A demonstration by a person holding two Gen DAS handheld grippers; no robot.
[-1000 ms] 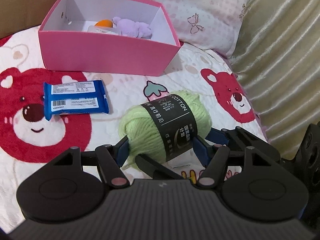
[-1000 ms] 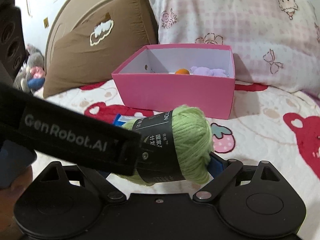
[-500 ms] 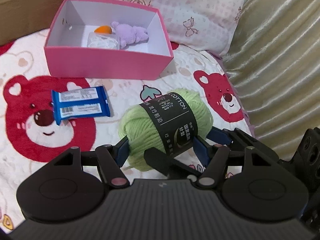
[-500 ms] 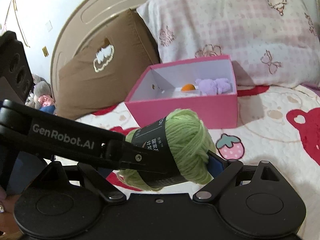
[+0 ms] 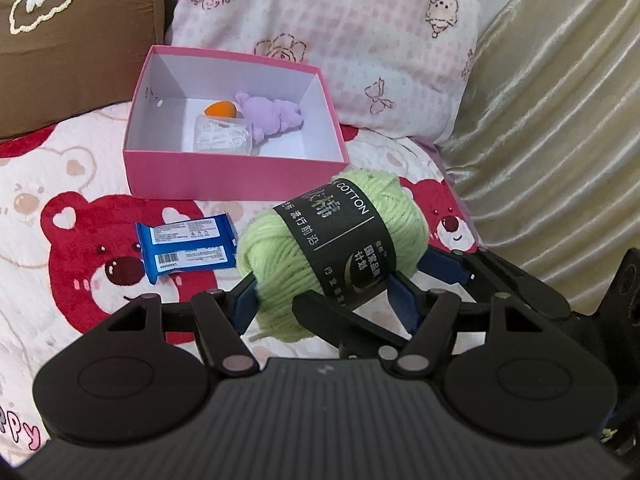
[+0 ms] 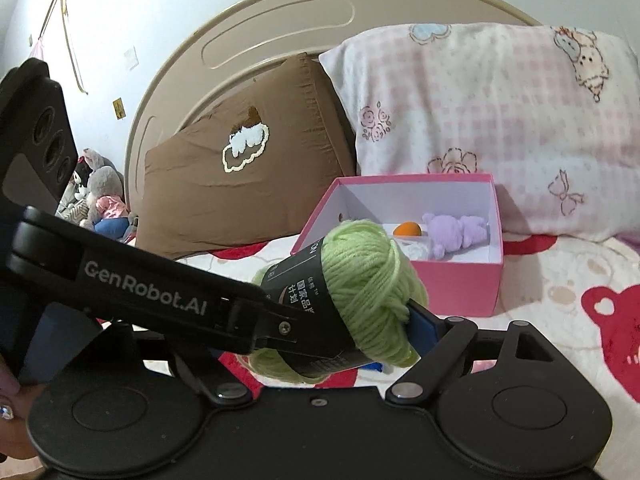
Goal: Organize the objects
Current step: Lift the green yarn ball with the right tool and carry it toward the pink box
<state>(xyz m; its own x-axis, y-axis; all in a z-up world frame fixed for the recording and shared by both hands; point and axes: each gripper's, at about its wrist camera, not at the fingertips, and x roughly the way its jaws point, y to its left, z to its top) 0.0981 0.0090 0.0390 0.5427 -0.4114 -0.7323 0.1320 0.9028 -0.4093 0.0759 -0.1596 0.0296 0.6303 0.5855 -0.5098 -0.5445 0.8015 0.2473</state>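
Green yarn (image 5: 332,248), wrapped in a black paper band, sits low in the centre of both views, clenched between both grippers: the left gripper (image 5: 324,300) presses its blue pads on either side of the ball, and the right gripper (image 6: 340,320) grasps it as well, one blue pad showing at the ball's right. The ball is lifted off the bed (image 5: 60,184). Just left of it, a blue packet (image 5: 186,246) lies on the red bear blanket. Beyond, in mid-frame, stands an open pink box (image 5: 224,176) holding a purple plush toy (image 5: 272,116), an orange ball (image 5: 220,110) and a clear pouch (image 5: 222,140). Pillows (image 5: 340,28) fill the top.
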